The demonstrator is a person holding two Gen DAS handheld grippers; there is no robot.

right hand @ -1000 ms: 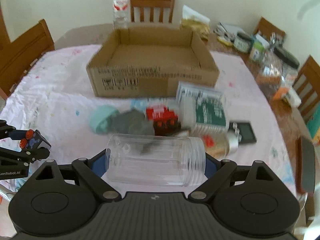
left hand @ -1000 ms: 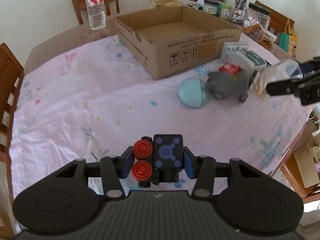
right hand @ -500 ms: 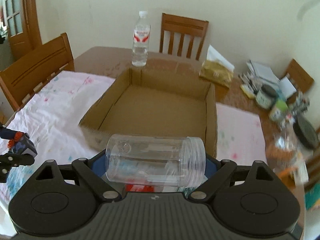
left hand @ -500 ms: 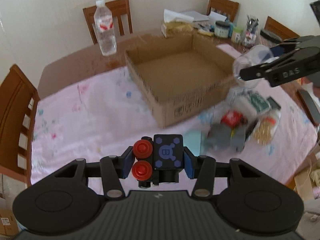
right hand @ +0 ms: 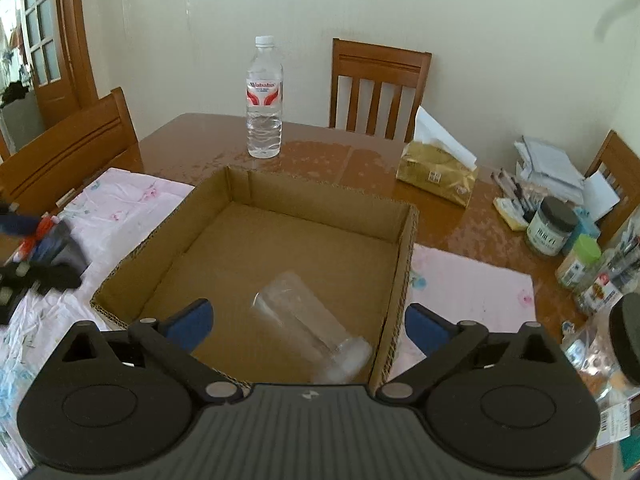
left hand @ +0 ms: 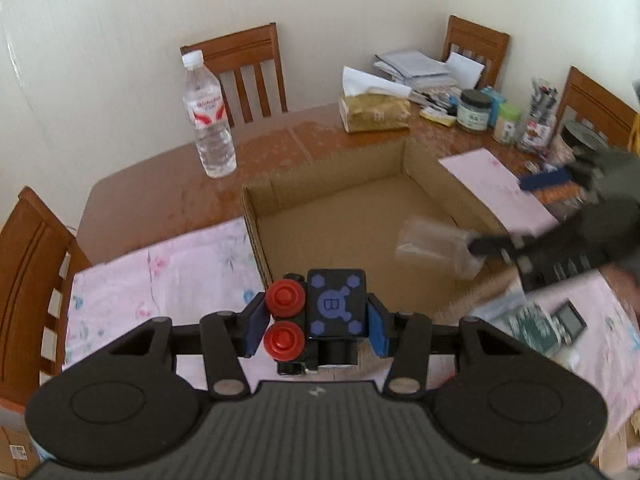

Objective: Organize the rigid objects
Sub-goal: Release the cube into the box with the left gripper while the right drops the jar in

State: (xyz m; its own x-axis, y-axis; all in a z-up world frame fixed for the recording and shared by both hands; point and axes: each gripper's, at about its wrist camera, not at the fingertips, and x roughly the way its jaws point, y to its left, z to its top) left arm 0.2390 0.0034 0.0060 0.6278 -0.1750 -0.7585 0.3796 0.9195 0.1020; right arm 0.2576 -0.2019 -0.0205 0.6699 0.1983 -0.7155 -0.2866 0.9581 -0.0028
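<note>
The clear plastic jar lay in the matt corrugated cardboard box on glossy wood table.

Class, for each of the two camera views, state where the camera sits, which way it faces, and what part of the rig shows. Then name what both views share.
Left wrist: on the left gripper, facing the cardboard box; its fingers clamp a black toy block.
Right wrist: on the right gripper, jaws spread, above the box's near edge, facing the far wall.
Shared: the box, clear jar inside it, water bottle, tissue pack.
</note>
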